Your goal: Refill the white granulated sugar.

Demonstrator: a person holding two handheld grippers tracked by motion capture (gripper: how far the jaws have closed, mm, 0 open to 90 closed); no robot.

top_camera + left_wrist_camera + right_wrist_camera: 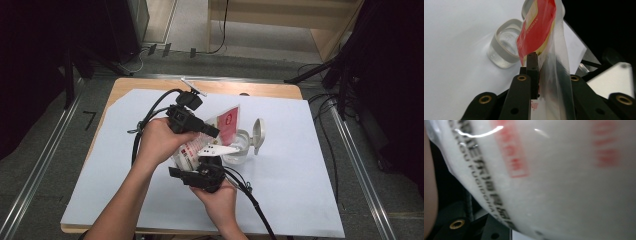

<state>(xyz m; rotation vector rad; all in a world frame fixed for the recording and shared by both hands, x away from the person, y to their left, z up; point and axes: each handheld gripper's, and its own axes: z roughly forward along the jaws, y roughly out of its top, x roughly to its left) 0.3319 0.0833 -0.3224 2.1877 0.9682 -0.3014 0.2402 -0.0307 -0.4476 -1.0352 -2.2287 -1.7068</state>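
Tilting over the open clear jar (pixel 240 147), the sugar bag (pixel 226 124) hangs mid-bench, left claw (pixel 534 65) clamped on its film; right claw's (pixel 200 172) grip we cannot tell. Pouring seems underway; jar at three o'clock.

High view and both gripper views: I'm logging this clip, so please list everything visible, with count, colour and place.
bag: one, clear plastic with red and white print, white granular contents, held tilted over the jar
jar: one, clear, open, mid-table
lid: one, white, hinged up at the jar's right
sheet: one, white, covering the table
table: one, light wood
left gripper: black, fingers shut on the bag
right gripper: black, under the bag; grip unclear
hands: two, holding the grippers
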